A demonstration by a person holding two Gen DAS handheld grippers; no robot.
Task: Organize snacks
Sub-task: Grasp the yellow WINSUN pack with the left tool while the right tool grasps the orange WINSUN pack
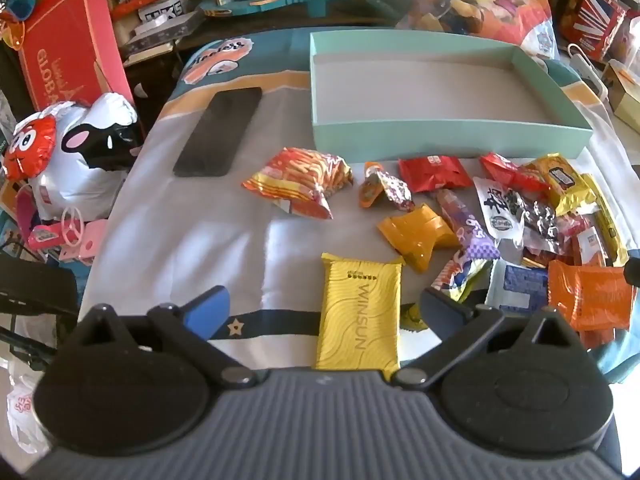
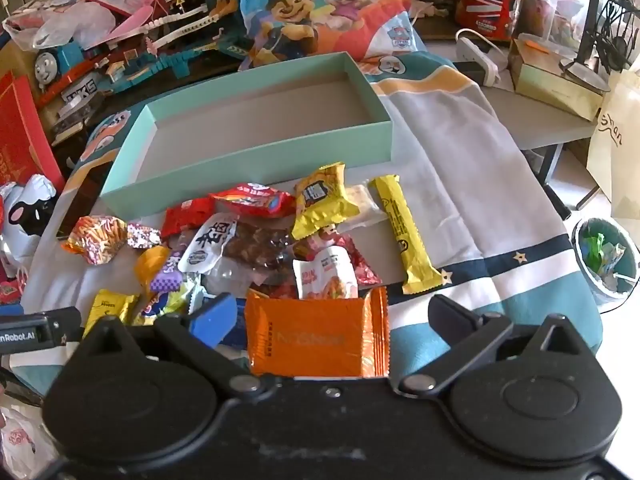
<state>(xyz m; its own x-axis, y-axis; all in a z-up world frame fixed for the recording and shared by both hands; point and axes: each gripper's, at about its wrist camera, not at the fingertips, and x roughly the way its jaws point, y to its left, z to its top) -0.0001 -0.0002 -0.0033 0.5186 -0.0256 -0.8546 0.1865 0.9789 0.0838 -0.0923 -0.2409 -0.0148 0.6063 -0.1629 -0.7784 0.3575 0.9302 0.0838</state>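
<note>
Yellow WINSUN packet (image 1: 360,316) lies flat between the wide-apart left gripper (image 1: 324,308) jaws: light, slippery foil, best pinched across its long edges.

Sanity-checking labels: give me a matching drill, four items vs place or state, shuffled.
Items:
1. mint box
2. yellow WINSUN pack
3. orange pack
4. long yellow bar

Places or states:
A. between the open right gripper fingers
B. empty
C. right edge of the snack pile
D. between the open left gripper fingers

Pairs: 1-B, 2-D, 3-A, 4-C
</note>
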